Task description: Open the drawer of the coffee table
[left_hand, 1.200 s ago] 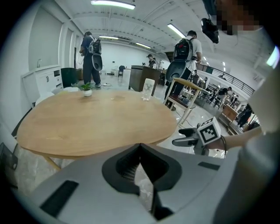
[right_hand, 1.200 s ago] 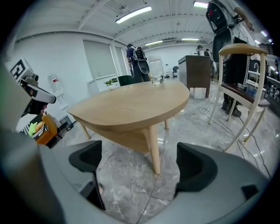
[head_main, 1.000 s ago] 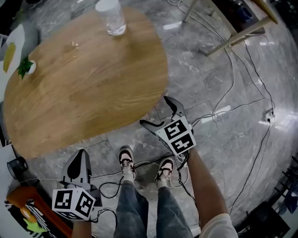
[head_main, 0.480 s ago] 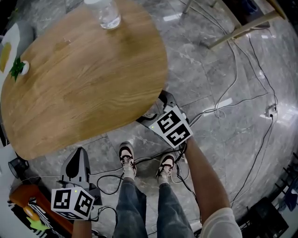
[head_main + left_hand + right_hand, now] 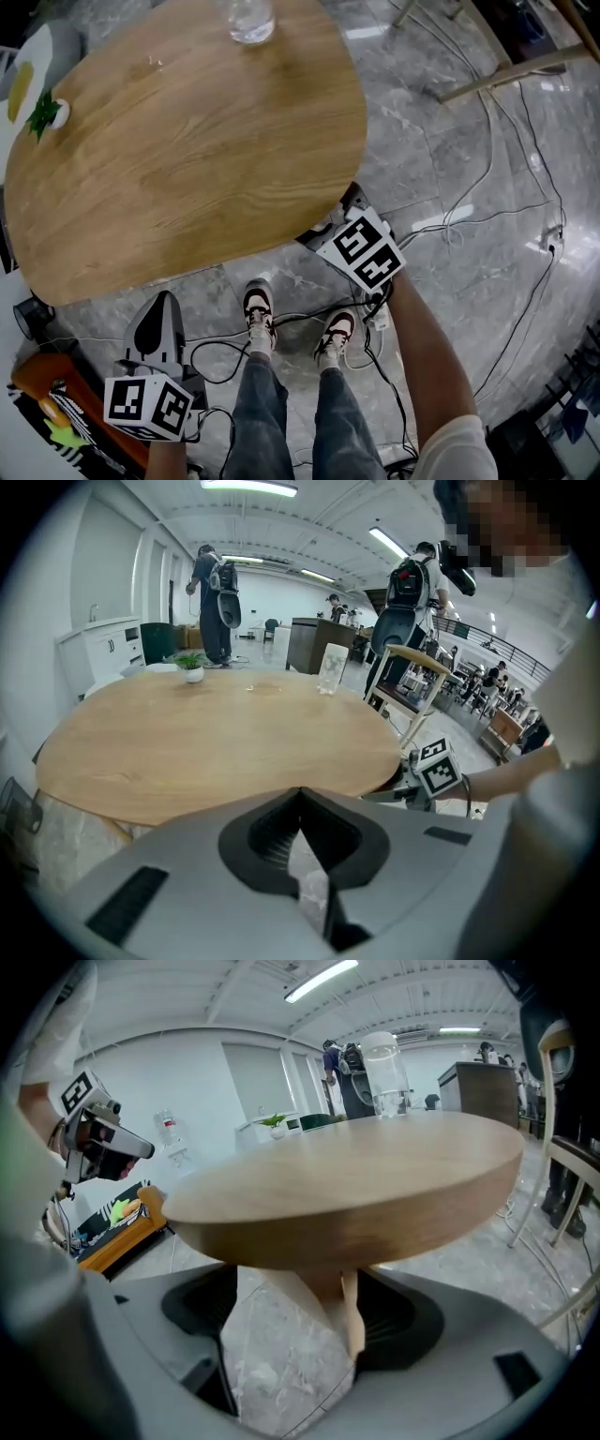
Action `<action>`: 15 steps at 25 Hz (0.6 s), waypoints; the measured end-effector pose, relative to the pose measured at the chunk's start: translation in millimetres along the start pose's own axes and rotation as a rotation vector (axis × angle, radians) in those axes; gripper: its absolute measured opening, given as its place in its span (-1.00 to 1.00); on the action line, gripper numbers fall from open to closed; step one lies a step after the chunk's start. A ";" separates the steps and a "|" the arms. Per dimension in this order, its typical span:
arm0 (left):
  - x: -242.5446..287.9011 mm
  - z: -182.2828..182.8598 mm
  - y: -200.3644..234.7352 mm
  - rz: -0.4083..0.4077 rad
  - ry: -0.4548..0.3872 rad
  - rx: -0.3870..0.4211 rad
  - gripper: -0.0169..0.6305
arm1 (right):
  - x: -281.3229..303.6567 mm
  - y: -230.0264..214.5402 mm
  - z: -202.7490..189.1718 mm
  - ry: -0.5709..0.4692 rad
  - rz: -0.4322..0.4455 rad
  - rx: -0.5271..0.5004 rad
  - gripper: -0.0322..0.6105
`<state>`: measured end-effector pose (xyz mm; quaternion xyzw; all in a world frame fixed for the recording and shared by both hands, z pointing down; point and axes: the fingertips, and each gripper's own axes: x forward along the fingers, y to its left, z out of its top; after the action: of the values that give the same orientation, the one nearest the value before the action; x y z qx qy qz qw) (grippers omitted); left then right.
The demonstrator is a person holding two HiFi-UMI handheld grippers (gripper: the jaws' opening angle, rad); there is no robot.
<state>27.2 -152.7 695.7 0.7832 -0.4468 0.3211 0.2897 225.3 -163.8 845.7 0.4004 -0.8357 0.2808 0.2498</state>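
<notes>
The oval wooden coffee table [image 5: 187, 141] fills the upper left of the head view. I cannot make out a drawer front in any view. My right gripper [image 5: 336, 220] is at the table's near right rim, its fingertips partly tucked under the edge. In the right gripper view [image 5: 298, 1307] the jaws are closing. The thick rim [image 5: 356, 1194] is just above them, and a pale wooden slat [image 5: 352, 1321] stands between them near the right pad, with no pad pressing it. My left gripper [image 5: 159, 314] hangs low beside the table, shut and empty [image 5: 300, 803].
A glass [image 5: 251, 19] and a small potted plant [image 5: 47, 111] stand at the table's far side. Cables [image 5: 469, 187] run over the marble floor, and my shoes [image 5: 258, 314] stand on it. Chair legs [image 5: 497, 66] are at upper right, an orange object [image 5: 56, 412] at lower left.
My right gripper moved from open floor up to the table's rim, its tips slipping under the edge and its jaws narrowing. The left gripper stayed where it was.
</notes>
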 end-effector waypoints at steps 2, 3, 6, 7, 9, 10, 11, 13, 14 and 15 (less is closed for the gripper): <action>0.8 -1.5 2.2 0.002 -0.004 -0.019 -0.98 | -0.2 0.6 -1.7 0.005 0.009 -0.009 0.34; 1.5 -1.3 3.2 0.004 -0.008 -0.026 -0.98 | -0.4 1.7 -2.7 0.010 0.013 -0.023 0.28; 3.3 0.9 4.2 0.007 -0.021 -0.039 -0.98 | -1.3 3.9 -4.1 0.025 0.019 -0.065 0.16; 3.9 1.1 4.1 0.007 -0.024 -0.044 -0.98 | -1.5 3.0 -3.8 0.027 0.020 -0.069 0.15; 4.7 -0.1 4.8 0.008 -0.024 -0.055 -0.98 | -1.4 0.0 -0.7 0.025 0.019 -0.076 0.07; 4.9 -1.1 5.5 0.010 -0.023 -0.059 -0.98 | -0.8 -0.9 2.1 0.022 0.020 -0.081 0.02; 4.9 -2.1 6.1 0.012 -0.022 -0.061 -0.98 | 0.0 -1.1 4.7 0.021 0.024 -0.090 -0.05; 4.8 -3.2 6.9 0.016 -0.023 -0.062 -0.98 | 1.7 -0.4 6.9 0.037 0.043 -0.122 -0.14; 4.8 -3.6 7.3 0.017 -0.023 -0.062 -0.98 | 1.8 -0.2 6.6 0.048 0.055 -0.140 -0.16; 4.6 -4.1 7.7 0.018 -0.023 -0.061 -0.98 | 1.5 0.0 6.1 0.057 0.066 -0.157 -0.19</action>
<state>21.3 -155.5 703.0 0.7736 -0.4666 0.3007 0.3056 223.3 -168.7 842.4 0.3439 -0.8604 0.2338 0.2945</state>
